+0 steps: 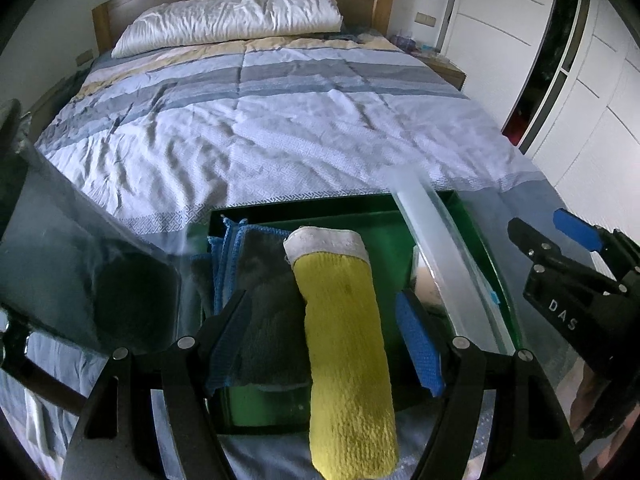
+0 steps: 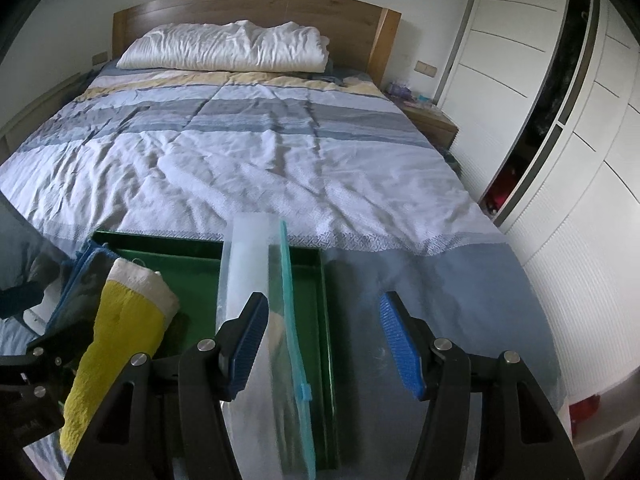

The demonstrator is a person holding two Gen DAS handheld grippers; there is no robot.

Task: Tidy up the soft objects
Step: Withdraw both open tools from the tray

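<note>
left tool (image 1: 324,344): one, its two blue pads apart, the yellow roll lying between them; no pad clearly presses on it, so a grip cannot be told
right tool (image 2: 324,348): one, its two blue pads apart; the clear bag's edge stands between them, close by the left pad, contact unclear
yellow roll (image 1: 346,336): one rolled yellow cloth with a white end, slanting over the near rim of the green tray, its white end above the tray's inside
green tray (image 1: 384,210): one, shallow, lying at the foot of the bed
folded cloths (image 1: 256,280): a stack at the tray's left side, a grey one on top with blue-edged layers under it; exact count cannot be told
clear bag (image 2: 244,264): one stiff transparent zip bag with a teal sealing strip and slider, standing up along the tray's right part
bed (image 1: 280,128): one, covered by a striped blue, grey and cream quilt
pillow (image 1: 228,16): one long white one against the wooden headboard
wardrobe (image 2: 540,80): white doors at the right, one gap left dark
</note>
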